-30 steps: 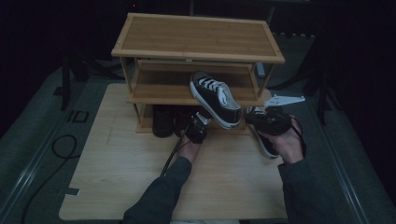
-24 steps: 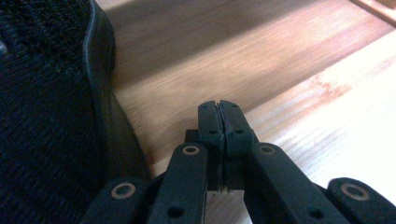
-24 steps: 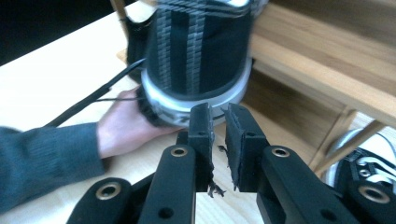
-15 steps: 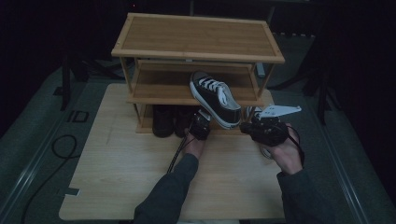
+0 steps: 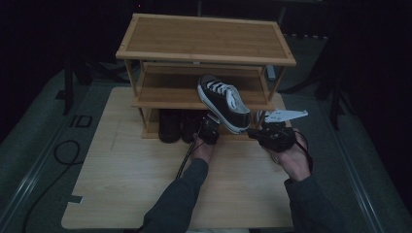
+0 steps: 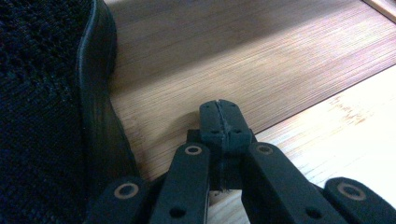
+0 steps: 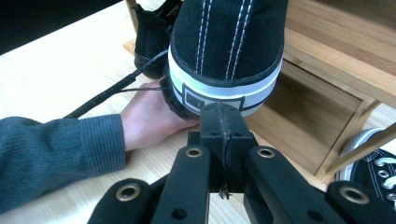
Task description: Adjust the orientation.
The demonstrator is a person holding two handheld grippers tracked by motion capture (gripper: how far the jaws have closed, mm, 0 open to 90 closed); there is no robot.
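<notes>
Black canvas sneaker (image 5: pixel 224 103) is seen tilted, overhanging the middle shelf (image 5: pixel 165 98) of the wooden rack (image 5: pixel 204 40). Left hand-held gripper (image 6: pixel 220 112) is closed empty beside a dark shoe (image 6: pixel 42 112). Right hand-held gripper (image 7: pixel 223 116), just closed empty, is seen just below the sneaker's heel.

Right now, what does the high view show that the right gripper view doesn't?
The high view gives the rack's top shelf, the sneaker's white laces and the table's near edge. The right gripper view gives the heel stripe close up and a second sneaker low at the right. Both share the tilted black sneaker, the wooden rack and the person's left hand.
</notes>
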